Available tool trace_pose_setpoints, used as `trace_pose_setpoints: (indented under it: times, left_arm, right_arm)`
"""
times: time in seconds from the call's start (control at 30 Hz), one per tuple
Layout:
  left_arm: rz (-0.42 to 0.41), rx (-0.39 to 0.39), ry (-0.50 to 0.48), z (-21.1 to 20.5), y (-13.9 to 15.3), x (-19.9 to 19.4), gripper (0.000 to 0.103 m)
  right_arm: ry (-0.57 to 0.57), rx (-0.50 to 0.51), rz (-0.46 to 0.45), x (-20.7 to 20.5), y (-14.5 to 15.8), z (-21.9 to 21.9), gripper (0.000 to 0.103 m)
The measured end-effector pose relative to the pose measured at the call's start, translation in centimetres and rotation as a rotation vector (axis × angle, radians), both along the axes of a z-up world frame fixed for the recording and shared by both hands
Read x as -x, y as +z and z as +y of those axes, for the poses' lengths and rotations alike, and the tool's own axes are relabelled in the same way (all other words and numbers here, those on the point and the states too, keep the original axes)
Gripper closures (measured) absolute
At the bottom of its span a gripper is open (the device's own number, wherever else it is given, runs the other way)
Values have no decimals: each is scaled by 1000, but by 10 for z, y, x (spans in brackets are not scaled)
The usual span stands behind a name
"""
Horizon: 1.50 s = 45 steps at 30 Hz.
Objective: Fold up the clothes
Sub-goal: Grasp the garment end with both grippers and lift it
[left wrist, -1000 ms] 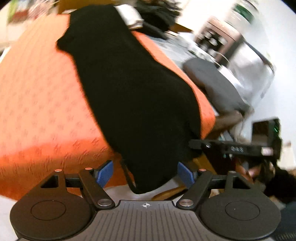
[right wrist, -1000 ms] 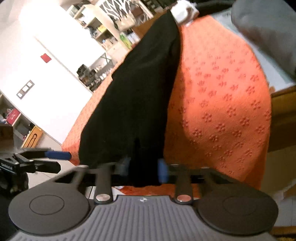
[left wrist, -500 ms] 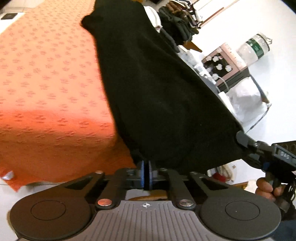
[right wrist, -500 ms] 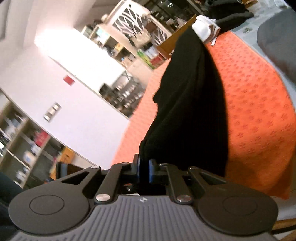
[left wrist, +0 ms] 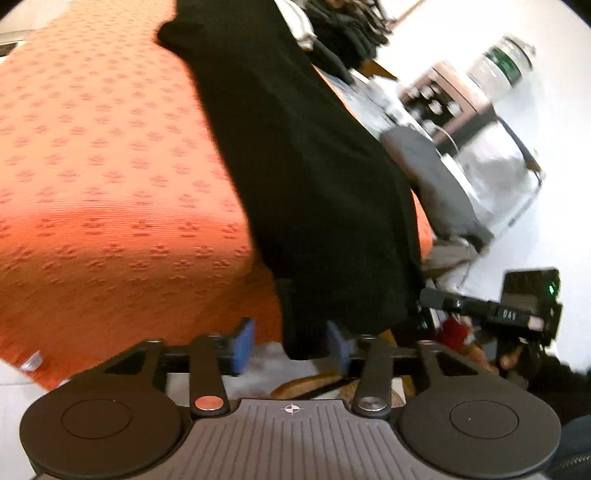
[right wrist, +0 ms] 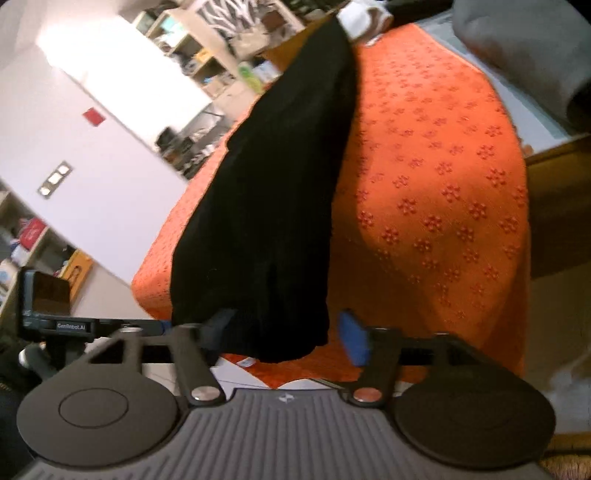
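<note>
A long black garment [left wrist: 303, 177] lies lengthwise on the orange bedspread [left wrist: 110, 184], and its near hem hangs over the bed's edge. My left gripper [left wrist: 291, 345] is at that hem. Its jaws are opening, and the hem's corner hangs loose between the blue pads, close to the right one. In the right wrist view the same black garment [right wrist: 273, 206] droops over the orange bedspread [right wrist: 443, 184]. The right gripper [right wrist: 286, 332] is also opening, with the hem's other corner slack between its pads.
A grey pillow [left wrist: 436, 184] lies on the bed to the right of the garment. A white bag [left wrist: 495, 177] and a water bottle [left wrist: 506, 62] stand beyond it. Dark clothes [left wrist: 343, 26] are piled at the bed's far end. A wooden bed frame [right wrist: 554, 206] and shelves [right wrist: 221, 62] flank the bed.
Half a second ago both grippers were shut on the garment's near hem and held it up. Now both have opened, and the hem has dropped over the bed's edge.
</note>
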State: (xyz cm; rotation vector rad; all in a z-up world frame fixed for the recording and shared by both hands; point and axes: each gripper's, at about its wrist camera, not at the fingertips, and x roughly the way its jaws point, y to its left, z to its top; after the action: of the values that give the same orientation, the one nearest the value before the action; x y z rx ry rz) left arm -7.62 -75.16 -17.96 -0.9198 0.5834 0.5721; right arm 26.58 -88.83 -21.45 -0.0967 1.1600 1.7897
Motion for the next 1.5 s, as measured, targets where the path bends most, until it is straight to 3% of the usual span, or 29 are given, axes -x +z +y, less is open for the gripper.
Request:
trace_pose_setpoints:
  times: [0.23,0.27,0.3,0.33,0.4,0.43,0.5,0.9,1.07,1.37,1.5]
  left_arm:
    - [-45,69,9,14,-22,-19,44]
    - [-53,86,10,16,-25,-22,46]
    - [-69,105,9,16,-26,-23,57]
    - [-76,115,10,16,-26,-24,63]
    - [-88,112,14,12,-18,-22,77]
    - [-94,109,16,10,-14,-21,79]
    - [-114,91,11,4,1,-16,85]
    - [-261,-167,91,-7,146,8,88]
    - [-320,-221,120,-21,183,22,88]
    - [-409,-283,109,-73,214,52,88]
    - [-432,-296,89,-99,221,67,88]
  right_arm:
    - [40,53,187,-18,-39,32,20]
    - [44,62,225,-20,-44,37,21]
    - [49,67,265,-21,-48,42,24]
    - [49,74,308,-21,-51,45,37]
    - [29,92,341,-20,-54,48,51]
    - [24,94,342,-19,-52,46,68]
    - [21,93,361,-20,-43,39,77]
    - [-116,26,391,-8,128,37,83]
    - [-132,-21,361,-1,190,30,83]
    - [-182,-82,341,43,245,-31,84]
    - [-199,-80,331,64,249,-67,84]
